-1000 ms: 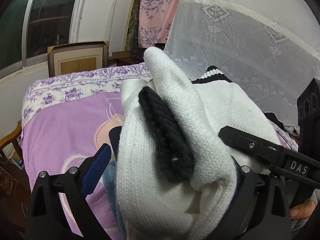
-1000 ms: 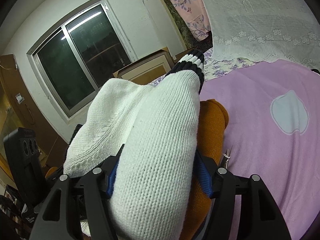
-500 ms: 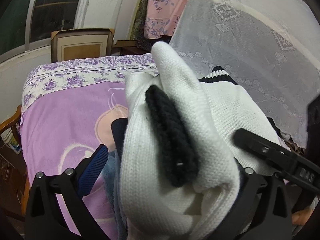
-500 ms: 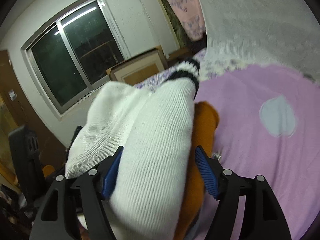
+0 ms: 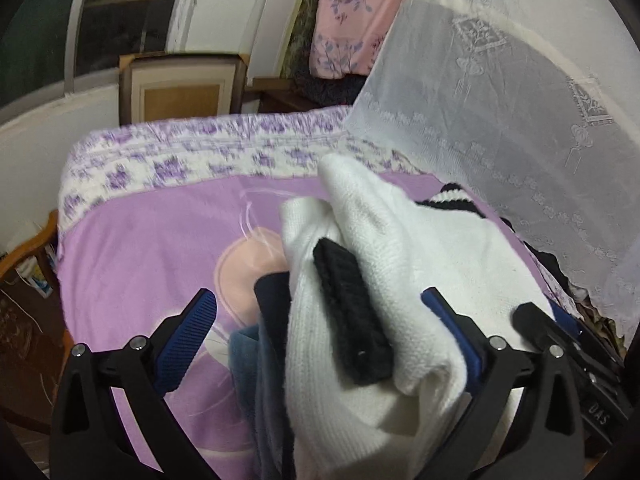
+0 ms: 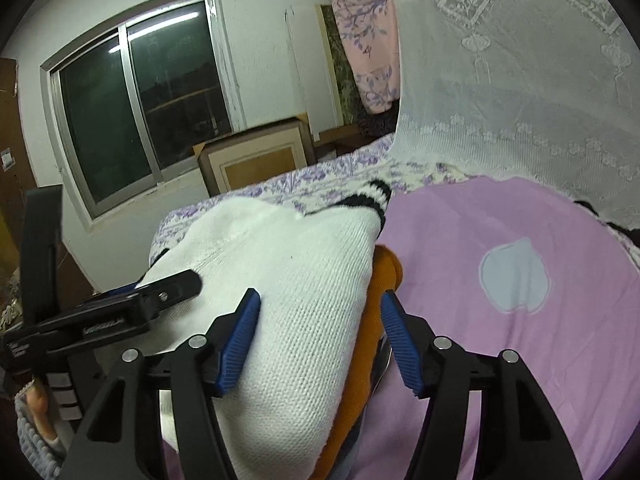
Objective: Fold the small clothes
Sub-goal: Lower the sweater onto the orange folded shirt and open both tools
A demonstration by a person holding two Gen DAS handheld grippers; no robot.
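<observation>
Both grippers lift a white sweater (image 6: pixel 288 304) over the bed (image 6: pixel 520 340): right gripper (image 6: pixel 320 340) just closing around it, left gripper (image 5: pixel 320 336) half-open, one pad touching. Next: lay flat.

We're in a home bedroom, our bed (image 6: pixel 520 360) under a purple sheet, lace net (image 6: pixel 520 100) alongside, dark window (image 6: pixel 140 108), hanging floral cloth (image 6: pixel 364 36).

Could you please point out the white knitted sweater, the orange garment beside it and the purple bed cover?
white knitted sweater (image 6: pixel 304 320): right wrist view, on its knit body between the fingers.
orange garment (image 6: pixel 386 270): right wrist view, on its rounded top edge.
purple bed cover (image 6: pixel 520 360): right wrist view, on bare fabric below the pale patch.
</observation>
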